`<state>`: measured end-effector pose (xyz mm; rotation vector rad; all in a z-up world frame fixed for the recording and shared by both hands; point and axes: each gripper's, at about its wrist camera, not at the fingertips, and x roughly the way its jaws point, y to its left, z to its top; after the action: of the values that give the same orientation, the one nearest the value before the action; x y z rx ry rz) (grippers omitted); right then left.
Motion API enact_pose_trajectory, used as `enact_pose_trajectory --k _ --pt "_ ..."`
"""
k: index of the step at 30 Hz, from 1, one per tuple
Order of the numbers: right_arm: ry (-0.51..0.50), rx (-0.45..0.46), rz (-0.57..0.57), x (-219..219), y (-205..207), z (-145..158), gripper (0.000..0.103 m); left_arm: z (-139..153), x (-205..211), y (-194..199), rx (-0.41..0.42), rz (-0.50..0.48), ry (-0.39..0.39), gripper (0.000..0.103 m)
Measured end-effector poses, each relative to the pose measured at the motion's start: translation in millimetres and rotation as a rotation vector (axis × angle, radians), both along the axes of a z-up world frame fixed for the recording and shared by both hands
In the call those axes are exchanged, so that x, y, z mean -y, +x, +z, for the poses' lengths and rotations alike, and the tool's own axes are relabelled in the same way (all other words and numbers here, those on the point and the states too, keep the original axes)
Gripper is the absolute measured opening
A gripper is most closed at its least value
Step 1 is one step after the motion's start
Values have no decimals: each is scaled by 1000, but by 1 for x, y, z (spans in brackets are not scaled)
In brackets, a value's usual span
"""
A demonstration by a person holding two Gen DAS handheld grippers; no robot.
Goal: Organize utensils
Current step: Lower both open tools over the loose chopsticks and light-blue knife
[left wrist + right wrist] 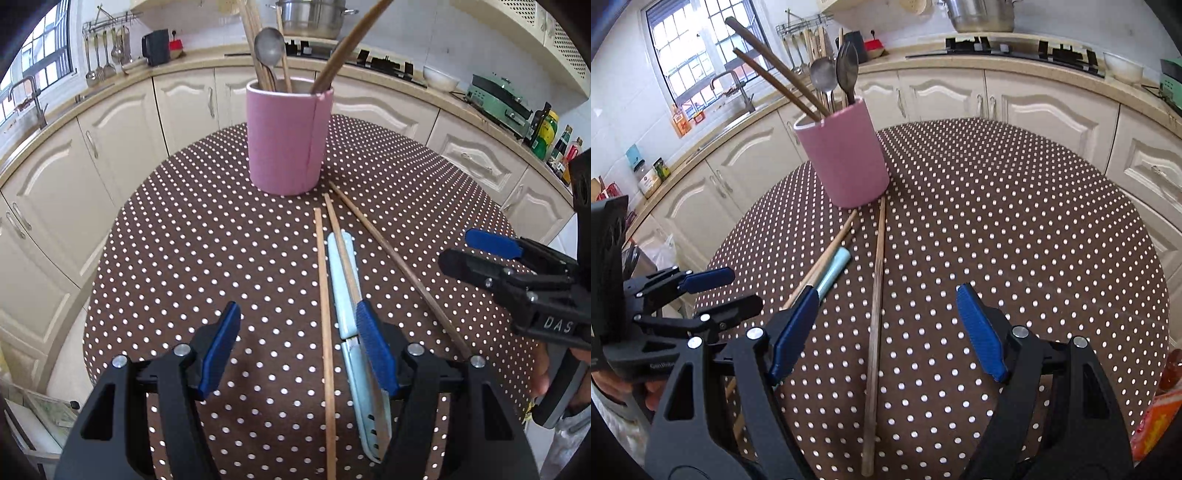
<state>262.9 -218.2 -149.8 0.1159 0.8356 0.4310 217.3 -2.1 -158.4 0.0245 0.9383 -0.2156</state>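
A round tabletop [192,236] in brown polka-dot cloth carries a pink cylindrical utensil holder [286,142] bristling with spoons and chopsticks. Before it lie three loose wooden chopsticks [325,314] and a pale-blue sheathed knife [349,295]. Both hand-held grippers hover released — left [299,349], right [886,325] — jaws empty.

I see a matt pink holder [286,142] at twelve o'clock with wooden sticks and a dull metal spoon [269,47]. The spotted cloth [184,240] looks soft. My blue pads [373,350] look rough plastic.
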Motion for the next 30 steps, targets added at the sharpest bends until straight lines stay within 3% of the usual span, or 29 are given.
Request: enact_pose_trajectory --k 8,16,24,30 --pt "-18 -50 54 1 -5 -11 76 -3 9 6 -50 1 -10 64" --pt "-34 -83 77 6 -7 -10 76 -4 -5 8 -101 -12 -80 64" --pt "-21 -99 77 13 -12 -6 76 -5 -21 21 -128 50 -95 64" --pt "-20 -102 82 13 -14 0 76 -16 -7 41 -191 -10 -16 63"
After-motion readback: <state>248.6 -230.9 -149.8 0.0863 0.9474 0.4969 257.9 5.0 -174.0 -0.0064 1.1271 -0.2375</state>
